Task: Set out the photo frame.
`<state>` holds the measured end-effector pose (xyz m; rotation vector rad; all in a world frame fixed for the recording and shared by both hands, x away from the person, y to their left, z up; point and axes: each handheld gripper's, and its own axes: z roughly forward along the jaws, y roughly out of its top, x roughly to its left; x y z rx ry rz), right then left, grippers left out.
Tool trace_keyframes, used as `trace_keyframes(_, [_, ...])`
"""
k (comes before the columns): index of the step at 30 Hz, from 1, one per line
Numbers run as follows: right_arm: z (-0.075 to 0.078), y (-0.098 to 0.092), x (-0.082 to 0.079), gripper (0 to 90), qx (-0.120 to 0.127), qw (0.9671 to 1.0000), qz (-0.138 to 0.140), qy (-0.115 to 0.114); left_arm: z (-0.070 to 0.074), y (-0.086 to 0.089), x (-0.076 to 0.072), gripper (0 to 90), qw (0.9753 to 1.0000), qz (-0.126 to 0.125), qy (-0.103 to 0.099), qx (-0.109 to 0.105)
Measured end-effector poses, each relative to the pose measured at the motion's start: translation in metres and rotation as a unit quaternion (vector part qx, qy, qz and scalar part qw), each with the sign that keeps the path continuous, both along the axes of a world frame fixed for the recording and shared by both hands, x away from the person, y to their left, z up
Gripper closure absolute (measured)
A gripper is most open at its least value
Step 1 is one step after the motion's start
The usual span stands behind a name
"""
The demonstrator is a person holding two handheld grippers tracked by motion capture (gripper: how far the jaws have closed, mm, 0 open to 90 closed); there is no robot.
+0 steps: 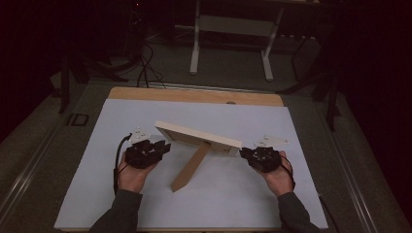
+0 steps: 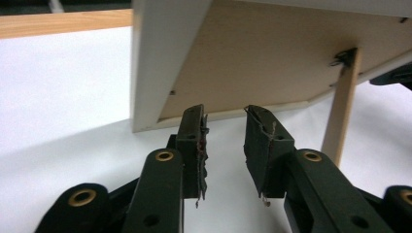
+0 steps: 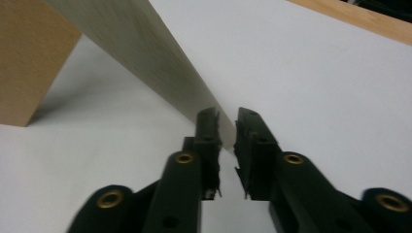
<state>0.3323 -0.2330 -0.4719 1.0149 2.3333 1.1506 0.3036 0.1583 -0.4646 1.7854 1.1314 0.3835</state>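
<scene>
Picture frame (image 1: 197,135) stands mid-table on the white sheet (image 1: 145,194), propped by its stand leg (image 1: 189,169) toward 6 o'clock, apparently nearly set; right gripper (image 3: 227,127) at 3 o'clock pinches its edge; left gripper (image 2: 224,127) at 9 o'clock gapes, released.

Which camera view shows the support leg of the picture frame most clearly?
The high view: the support leg shows whole, slanting from the frame back down to the white table cover. The left gripper view shows it partly, hinged to the backing. The right gripper view shows just a wooden piece at its left edge.
</scene>
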Motion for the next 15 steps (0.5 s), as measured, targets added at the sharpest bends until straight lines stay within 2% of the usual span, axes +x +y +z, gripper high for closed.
trace_keyframes(3, [0.002,0.005,0.002,87.3,-0.003,1.0,0.004,-0.003,0.0,0.001,0.001,74.3,1.0,0.005,-0.001,-0.004])
trace_keyframes(9, [0.005,0.011,0.007,89.7,0.007,0.9999,-0.004,-0.009,-0.001,-0.001,0.003,89.7,0.9998,0.018,-0.003,-0.002])
trace_keyframes(15, [0.006,0.013,0.011,89.8,0.025,0.9996,-0.012,-0.008,-0.002,-0.004,0.004,90.0,0.9998,0.018,-0.002,-0.002])
